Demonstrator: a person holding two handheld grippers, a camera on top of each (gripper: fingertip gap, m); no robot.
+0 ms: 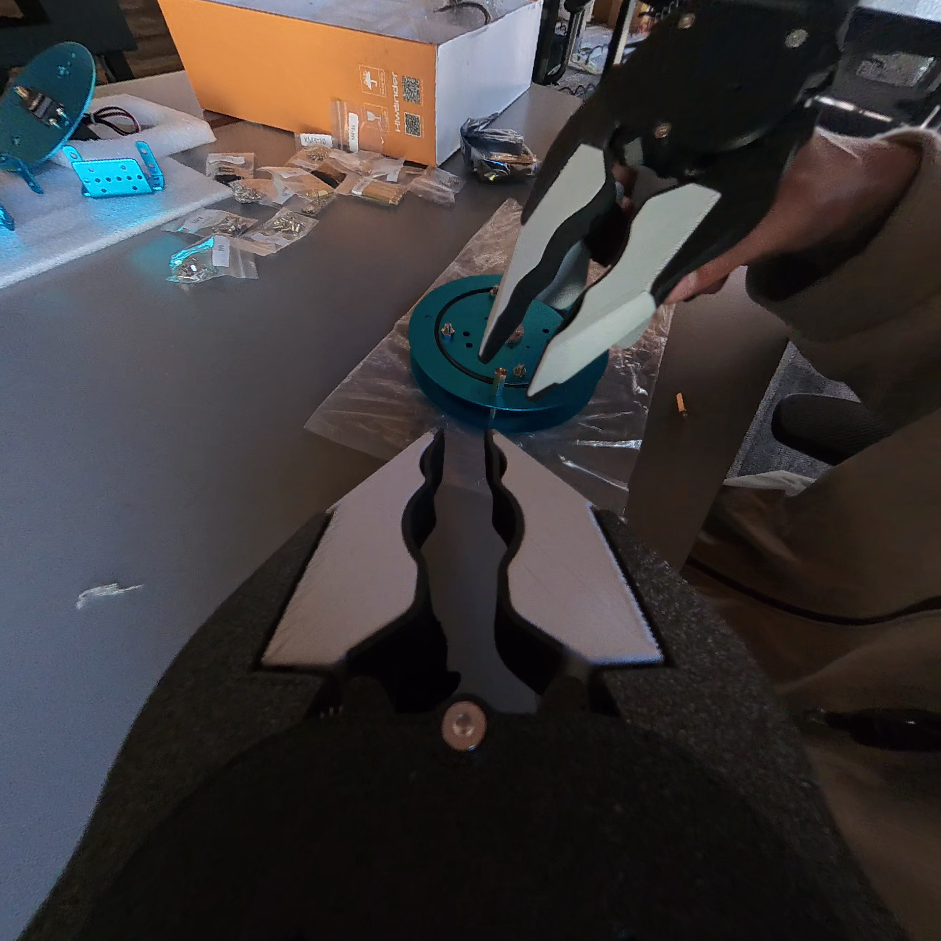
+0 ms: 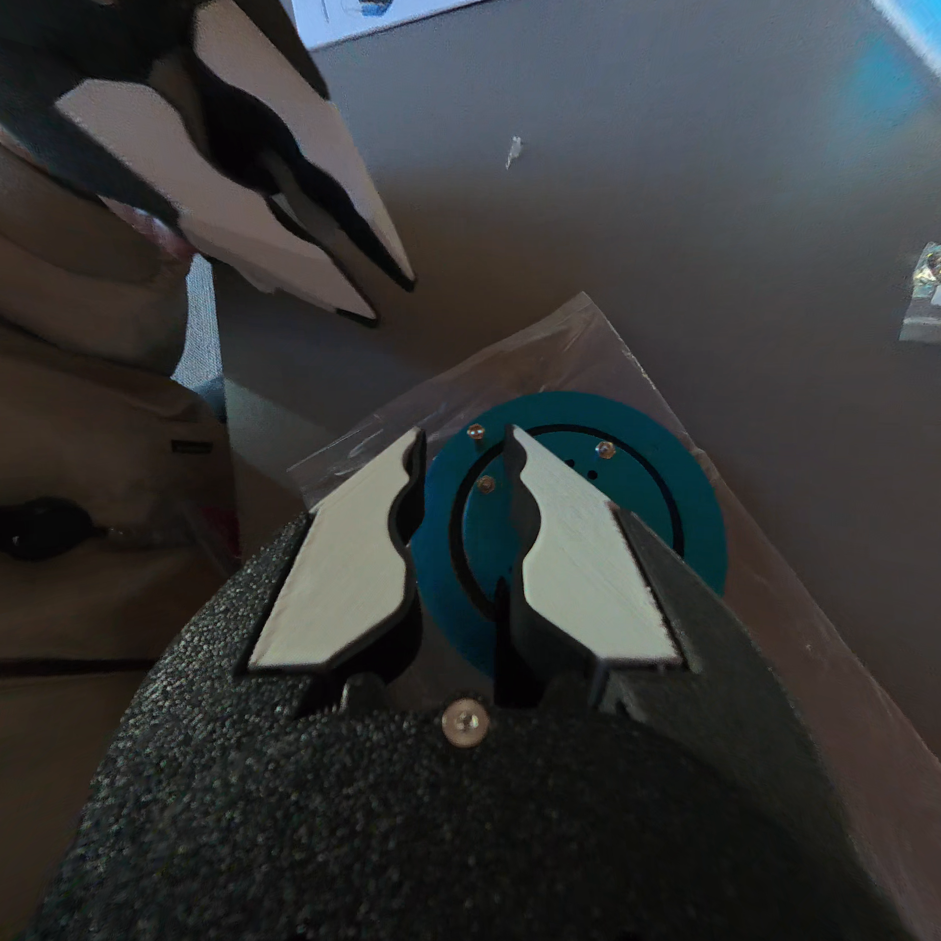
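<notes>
Presently, your right gripper [image 1: 506,374] hangs over the blue round disc [image 1: 448,377] at the centre right of the left wrist view, its jaws parted by a moderate gap with nothing between them. One fingertip [image 1: 488,351] comes down to the inner plate of the disc; whether it touches the metal cannot be told. The other tip sits near the disc's nearer right edge. In the right wrist view the same gripper [image 2: 466,433] frames the disc [image 2: 697,509] from above, with small brass posts [image 2: 487,483] standing on its face between and beside the fingers. The disc rests on a sheet of clear plastic [image 1: 366,407], which lies on the grey table [image 1: 153,458]. Your left gripper [image 1: 463,433] is at the lower centre of its own view, held just short of the disc's near rim, jaws narrowly apart and holding nothing. It shows again in the upper left of the right wrist view [image 2: 394,300], clear of the disc. In the upper left of the left wrist view lie small bags of screws [image 1: 275,224], scattered in front of an orange and white box [image 1: 315,66]. Left of them, blue metal brackets [image 1: 119,173] sit on white foam [image 1: 102,224]. A small brass piece [image 1: 681,404] lies apart on the table at the right, beyond the plastic sheet. A hand [image 1: 835,214] in a tan sleeve grips the right tool at the upper right.
</notes>
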